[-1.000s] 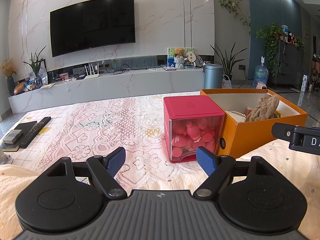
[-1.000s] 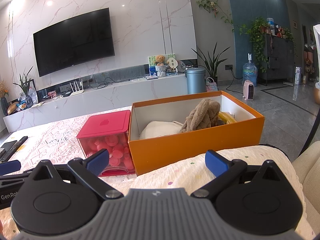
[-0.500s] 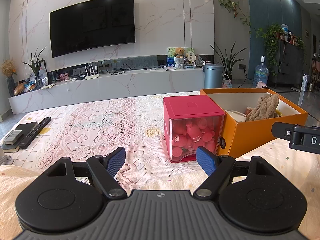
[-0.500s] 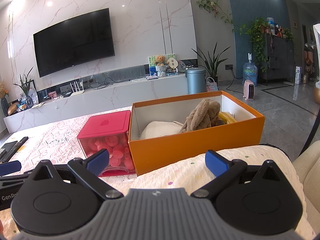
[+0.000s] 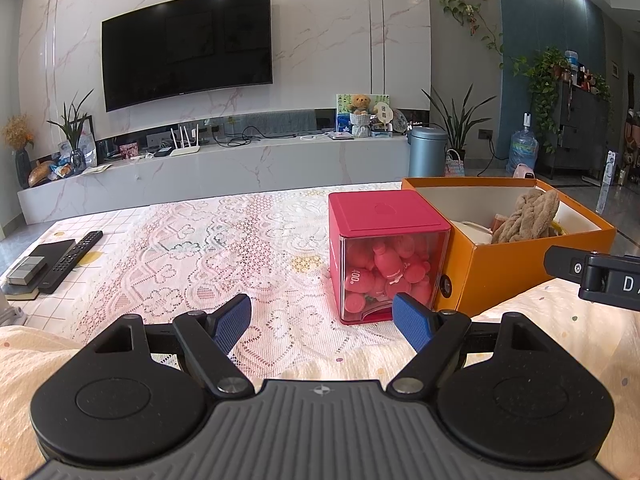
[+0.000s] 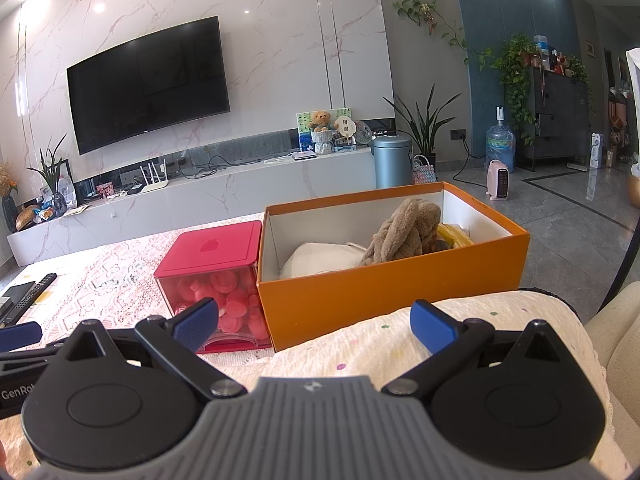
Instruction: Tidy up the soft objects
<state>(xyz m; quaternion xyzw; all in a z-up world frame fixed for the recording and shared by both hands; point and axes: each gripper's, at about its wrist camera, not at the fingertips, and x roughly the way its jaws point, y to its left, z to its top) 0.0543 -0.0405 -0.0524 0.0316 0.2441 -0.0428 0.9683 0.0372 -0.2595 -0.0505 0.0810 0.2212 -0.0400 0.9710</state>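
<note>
- A living room: a lace cloth covers the table, with a TV on the marble wall behind.
- Nothing has shifted over the last second; both claws hover as before, so sorting looks paused or not yet begun.
- The left gripper and right gripper both gape, empty.
- A brown plush lies in the orange box, touching a white item.
- The red bin beside it shows "400."; the grippers read "GenRo" and "D".
</note>
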